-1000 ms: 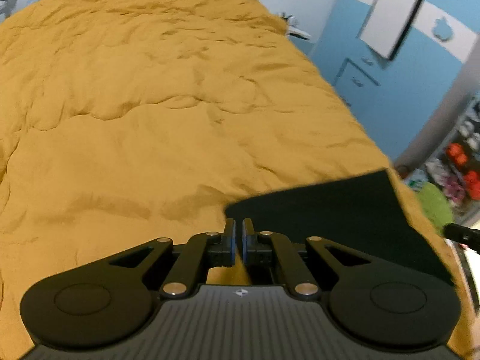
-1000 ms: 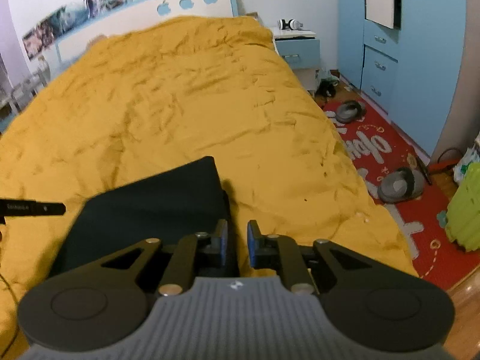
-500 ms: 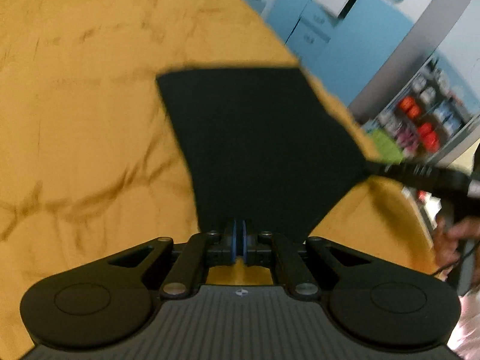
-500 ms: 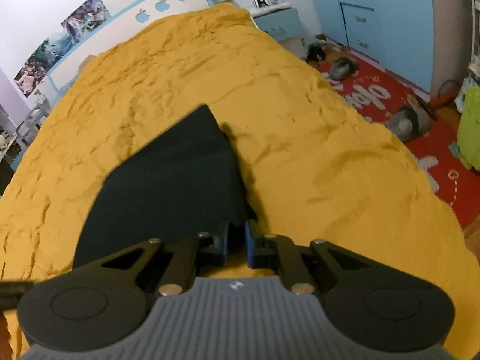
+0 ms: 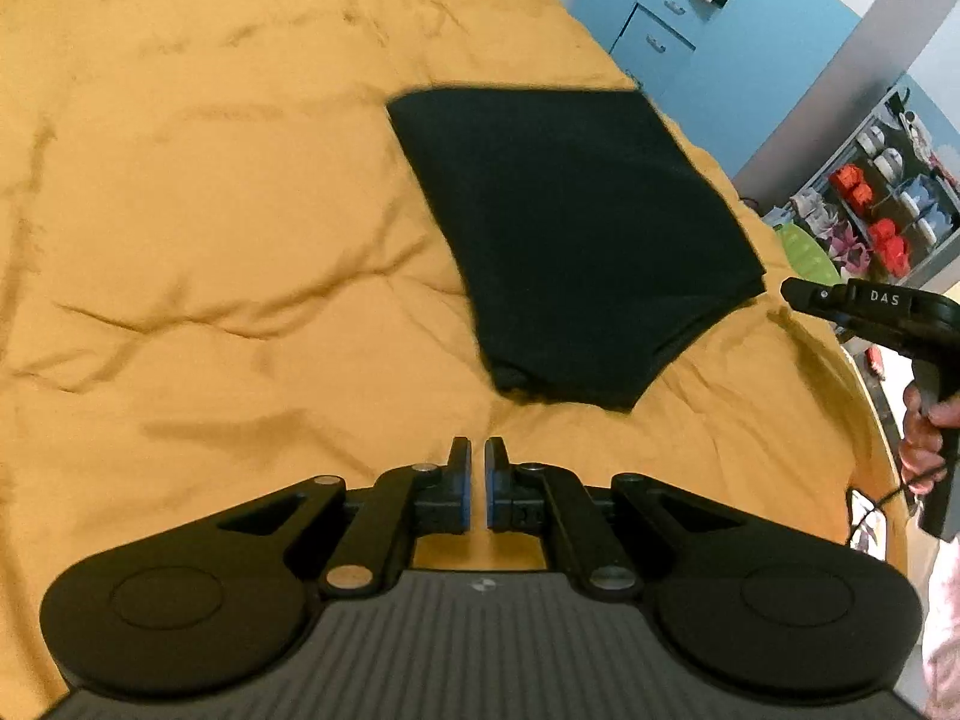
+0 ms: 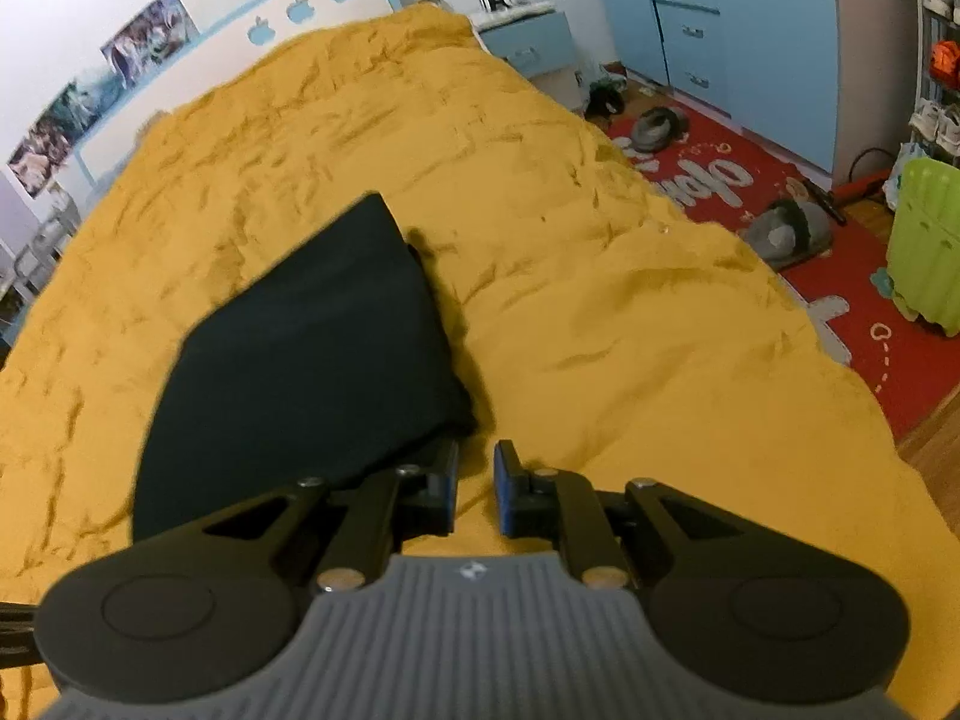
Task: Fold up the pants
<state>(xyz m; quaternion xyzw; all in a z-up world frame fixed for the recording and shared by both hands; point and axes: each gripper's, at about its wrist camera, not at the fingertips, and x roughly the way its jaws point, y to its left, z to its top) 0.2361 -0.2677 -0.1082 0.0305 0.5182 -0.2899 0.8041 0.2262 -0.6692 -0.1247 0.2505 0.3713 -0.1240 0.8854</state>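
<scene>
Just ahead of the left gripper (image 5: 478,459), nearly clenched and empty, folded black pants (image 5: 576,240) lie flat on the yellow bed cover (image 5: 210,210), long axis running away from it. Half a second earlier its tips met the fabric. The right gripper (image 6: 477,468), jaws just opening, holds nothing beside the pants' corner.

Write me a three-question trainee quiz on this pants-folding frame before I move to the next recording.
1. True or false: the folded black pants hang on a wardrobe door.
2. The left claw holds: A the pants, B nothing, C a sock.
3. What colour is the rug?
Key: 1 false, they lie flat on the yellow blanket; 2 B; 3 red.
</scene>
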